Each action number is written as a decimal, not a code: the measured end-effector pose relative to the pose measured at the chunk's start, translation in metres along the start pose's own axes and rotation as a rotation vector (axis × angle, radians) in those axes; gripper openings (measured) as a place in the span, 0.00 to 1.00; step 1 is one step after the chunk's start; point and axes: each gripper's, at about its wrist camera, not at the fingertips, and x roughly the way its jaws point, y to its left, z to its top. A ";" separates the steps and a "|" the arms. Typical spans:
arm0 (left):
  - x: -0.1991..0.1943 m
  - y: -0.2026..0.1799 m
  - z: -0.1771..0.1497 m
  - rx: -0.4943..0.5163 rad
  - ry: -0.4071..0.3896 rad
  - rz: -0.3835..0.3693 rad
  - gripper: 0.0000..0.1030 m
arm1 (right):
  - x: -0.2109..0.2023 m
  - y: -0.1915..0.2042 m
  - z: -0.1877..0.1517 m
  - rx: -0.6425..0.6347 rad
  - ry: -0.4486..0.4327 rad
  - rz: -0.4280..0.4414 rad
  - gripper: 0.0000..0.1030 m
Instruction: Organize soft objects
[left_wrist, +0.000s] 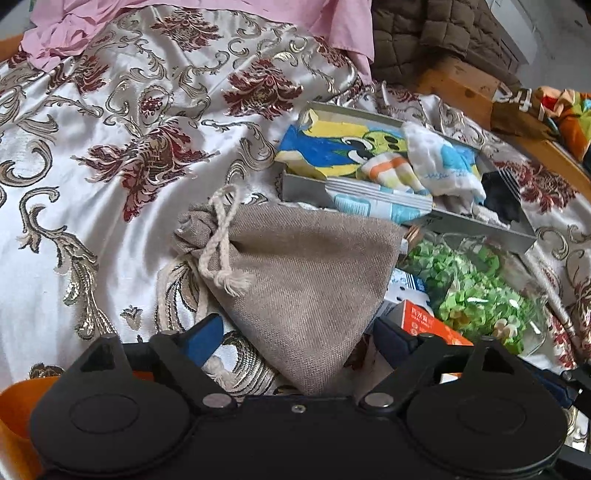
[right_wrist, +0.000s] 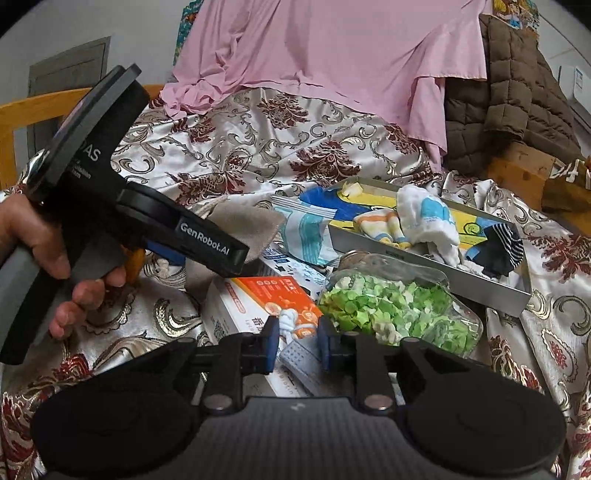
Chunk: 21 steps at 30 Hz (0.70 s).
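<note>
Pouch (left_wrist: 303, 280) lies between the left hand-held gripper (left_wrist: 295, 336)'s spread pads, presumably lined up for grabbing; right hand-held gripper (right_wrist: 297, 341) nearly together, maybe pinching a small white knot.

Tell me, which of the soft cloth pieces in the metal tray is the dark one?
The navy striped sock at the tray's right end; the white-and-blue cloth and the orange-striped one beside it are pale.

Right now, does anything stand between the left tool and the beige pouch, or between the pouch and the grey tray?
Nothing blocks the left tool; the beige pouch lies between its open jaws. A blue-and-white packet overhangs the near wall of the grey tray.
</note>
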 end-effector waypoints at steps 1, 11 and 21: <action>0.001 0.000 0.000 -0.001 0.005 -0.001 0.76 | -0.001 0.000 0.000 0.001 0.000 -0.001 0.24; 0.010 0.004 0.001 -0.015 0.027 -0.023 0.45 | -0.011 -0.009 -0.004 0.050 0.001 -0.001 0.41; 0.001 0.000 -0.001 -0.005 -0.015 -0.055 0.18 | -0.007 -0.016 -0.007 0.116 0.043 0.012 0.28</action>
